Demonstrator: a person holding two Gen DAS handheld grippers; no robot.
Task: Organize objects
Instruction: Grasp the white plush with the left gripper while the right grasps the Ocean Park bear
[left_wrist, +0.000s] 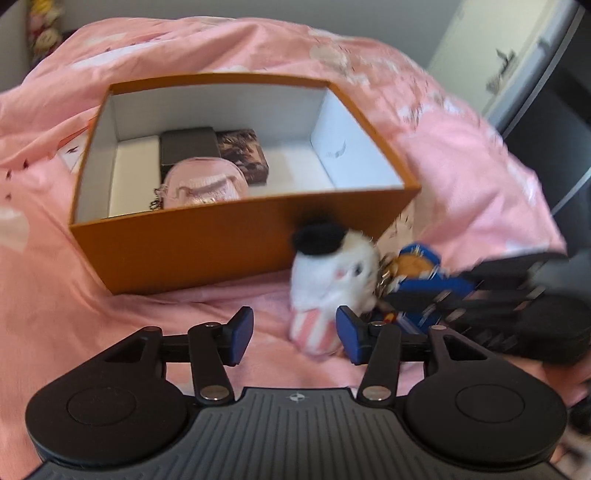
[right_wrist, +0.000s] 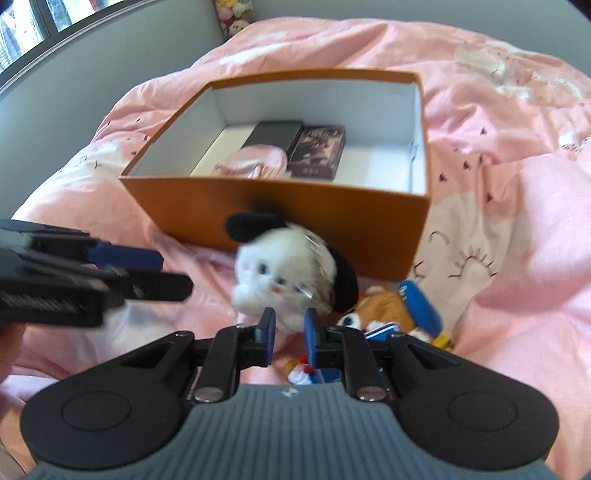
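1. Between the blue-padded fingers of the right gripper (right_wrist: 289, 334), a white plush cat toy with black ears (right_wrist: 286, 273) is seen; the jaws are set narrow about its lower body, though contact with the pads cannot be confirmed through the blur.
2. The same white plush cat toy (left_wrist: 334, 277) is shown in the left wrist view just in front of an orange cardboard box with a white interior (left_wrist: 177, 251), its pink-striped lower part lying on the bedding.
3. Just beside the cat, a brown plush bear toy in a blue outfit (right_wrist: 397, 308) is shown lying on the bedding, near the box's front wall.
4. The left gripper (left_wrist: 294, 334) is shown with its jaws spread wide and nothing between them; its right pad stands just beside the cat's striped part.
5. Inside the box, a pink pouch with a chain (left_wrist: 205, 186), a dark grey rectangular case (left_wrist: 188, 146) and a small box with a dark printed picture (left_wrist: 243, 151) are seen grouped together.
6. The box rests on a rumpled pink printed duvet (left_wrist: 55, 277).
7. Beyond the bed, a window (right_wrist: 33, 26) is visible at the upper left of the right wrist view.
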